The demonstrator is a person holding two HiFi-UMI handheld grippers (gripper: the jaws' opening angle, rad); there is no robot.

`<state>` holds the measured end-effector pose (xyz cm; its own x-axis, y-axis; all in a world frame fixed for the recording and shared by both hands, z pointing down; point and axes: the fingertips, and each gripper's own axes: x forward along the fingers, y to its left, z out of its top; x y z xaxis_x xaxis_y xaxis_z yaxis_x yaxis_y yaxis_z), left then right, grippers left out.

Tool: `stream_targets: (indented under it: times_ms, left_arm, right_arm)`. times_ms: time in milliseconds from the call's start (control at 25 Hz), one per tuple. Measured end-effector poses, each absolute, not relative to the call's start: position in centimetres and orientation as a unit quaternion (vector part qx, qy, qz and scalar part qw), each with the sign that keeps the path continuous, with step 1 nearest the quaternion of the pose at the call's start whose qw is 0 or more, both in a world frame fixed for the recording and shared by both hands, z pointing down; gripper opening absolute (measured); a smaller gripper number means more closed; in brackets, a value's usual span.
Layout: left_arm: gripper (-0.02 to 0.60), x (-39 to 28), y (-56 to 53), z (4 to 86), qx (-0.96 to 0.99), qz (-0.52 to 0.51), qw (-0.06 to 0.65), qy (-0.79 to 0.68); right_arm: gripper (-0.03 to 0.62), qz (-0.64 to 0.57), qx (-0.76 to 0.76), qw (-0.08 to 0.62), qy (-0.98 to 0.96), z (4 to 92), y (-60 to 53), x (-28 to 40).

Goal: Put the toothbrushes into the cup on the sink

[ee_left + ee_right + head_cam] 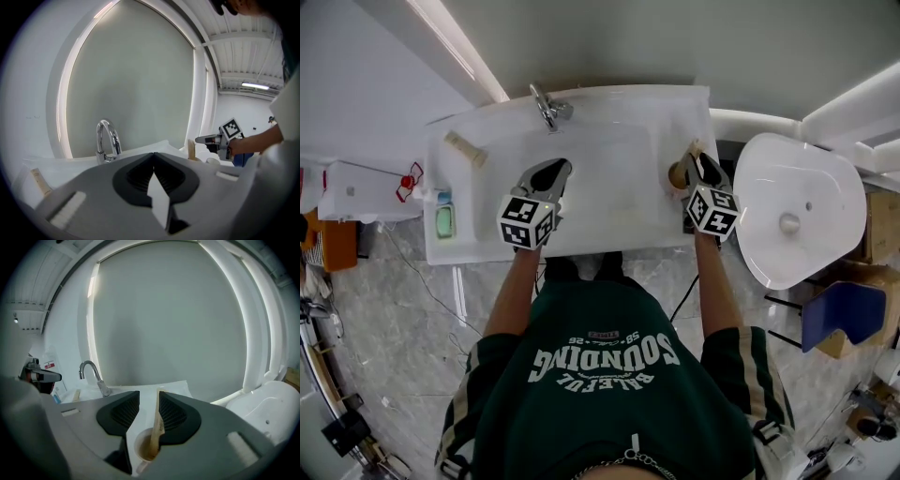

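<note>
Right gripper (pixel 149 398) released, ribbed jaws apart above the cup (pixel 136 444).
A flat tan toothbrush (pixel 157 423) stands in the round cup on the white sink (pixel 619 187); left gripper (pixel 153 157) clenched, empty; second toothbrush (pixel 464 148) lies on the sink's left rim.

- A dark green T-shirt (pixel 600 375) with white block lettering across the chest.
- Its short sleeves (pixel 757 370) carry cream and dark stripes running down from the shoulder.
- A thin metal chain (pixel 623 459) lies at the neck.
- The left tongs (pixel 555 171) and right tongs (pixel 698 157) have smooth grey shells with black ribbed pads (pixel 123 411).
- Each carries a white cube (pixel 527 221) printed with black square markers.
</note>
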<state>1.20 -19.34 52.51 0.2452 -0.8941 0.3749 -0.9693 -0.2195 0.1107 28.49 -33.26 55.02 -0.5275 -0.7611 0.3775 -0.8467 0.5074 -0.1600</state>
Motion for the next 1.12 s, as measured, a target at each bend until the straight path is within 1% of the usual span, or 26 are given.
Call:
stream_targets:
  times_ms: [120, 200, 240, 320, 920, 1120]
  left_arm:
    - [0.051, 1.0, -19.5, 52.5, 0.777, 0.115, 0.161, -0.598]
    - [0.051, 0.7, -19.6, 52.4, 0.779, 0.113, 0.159, -0.596]
    - [0.051, 0.4, -19.6, 52.3, 0.779, 0.112, 0.158, -0.596]
    - [0.051, -0.5, -19.5, 52.1, 0.778, 0.108, 0.157, -0.599]
    - [0.051, -15.3, -12.8, 51.9, 0.703, 0.074, 0.168, -0.687]
    - [0.051, -19.7, -9.9, 52.2, 0.677, 0.064, 0.173, -0.712]
  right_arm:
    - [0.119, 0.128, 0.458, 0.122, -0.871, 53.4, -32.4, 26.9]
    - [0.060, 0.120, 0.448, 0.119, -0.878, 52.7, -32.0, 25.7]
    - [0.021, 0.118, 0.443, 0.119, -0.881, 52.6, -31.7, 24.9]
    - [0.003, 0.115, 0.425, 0.123, -0.889, 52.5, -31.1, 23.0]
    - [0.003, 0.108, 0.247, 0.159, -0.950, 53.8, -23.2, 1.5]
    - [0.003, 0.110, 0.195, 0.176, -0.959, 54.5, -20.2, -4.3]
